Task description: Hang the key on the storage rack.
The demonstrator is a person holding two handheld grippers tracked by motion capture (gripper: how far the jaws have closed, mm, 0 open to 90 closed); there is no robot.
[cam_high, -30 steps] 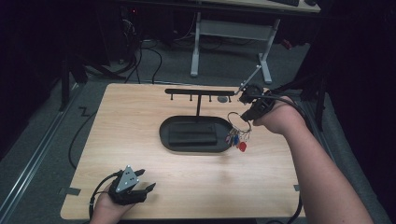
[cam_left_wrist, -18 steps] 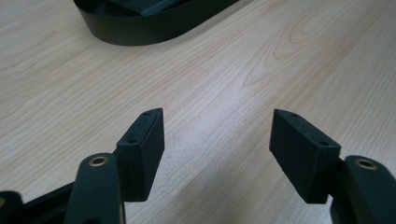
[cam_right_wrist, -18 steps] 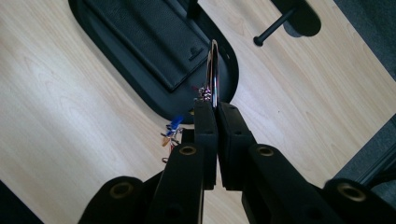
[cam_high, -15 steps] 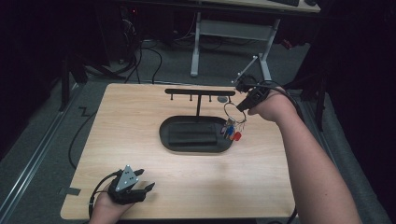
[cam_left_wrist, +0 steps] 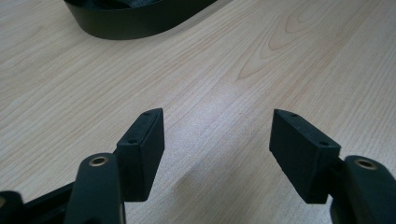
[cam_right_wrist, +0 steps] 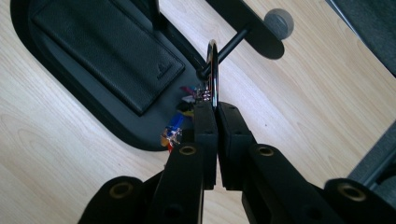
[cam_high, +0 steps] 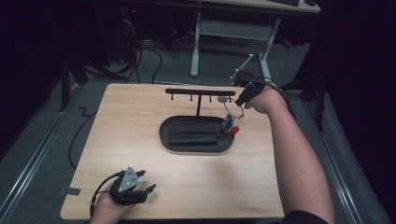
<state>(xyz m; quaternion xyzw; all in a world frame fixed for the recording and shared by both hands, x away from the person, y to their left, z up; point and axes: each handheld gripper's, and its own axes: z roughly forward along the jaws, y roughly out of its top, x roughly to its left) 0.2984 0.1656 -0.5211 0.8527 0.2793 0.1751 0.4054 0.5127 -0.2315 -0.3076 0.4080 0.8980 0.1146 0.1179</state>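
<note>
My right gripper (cam_high: 237,104) is shut on a silver key ring (cam_right_wrist: 213,70) at the right end of the black hook rack (cam_high: 201,92). Blue, red and yellow keys and tags (cam_high: 229,124) dangle from the ring over the right end of the black oval tray (cam_high: 163,135). In the right gripper view the ring stands upright at the tip of a rack peg (cam_right_wrist: 226,49); I cannot tell whether the peg passes through it. My left gripper (cam_high: 148,189) rests open at the table's front left, with bare wood between its jaws (cam_left_wrist: 217,140).
A black leather wallet (cam_right_wrist: 107,51) lies flat in the tray. A small grey disc (cam_high: 223,99) sits by the rack's right end. The wooden table (cam_high: 140,112) has free room left of the tray and along its front. Desk legs and cables stand on the floor behind.
My right gripper has carried the key ring left and toward the far edge, from beside the tray's right end up to the rack's right end. The left gripper has stayed still.
</note>
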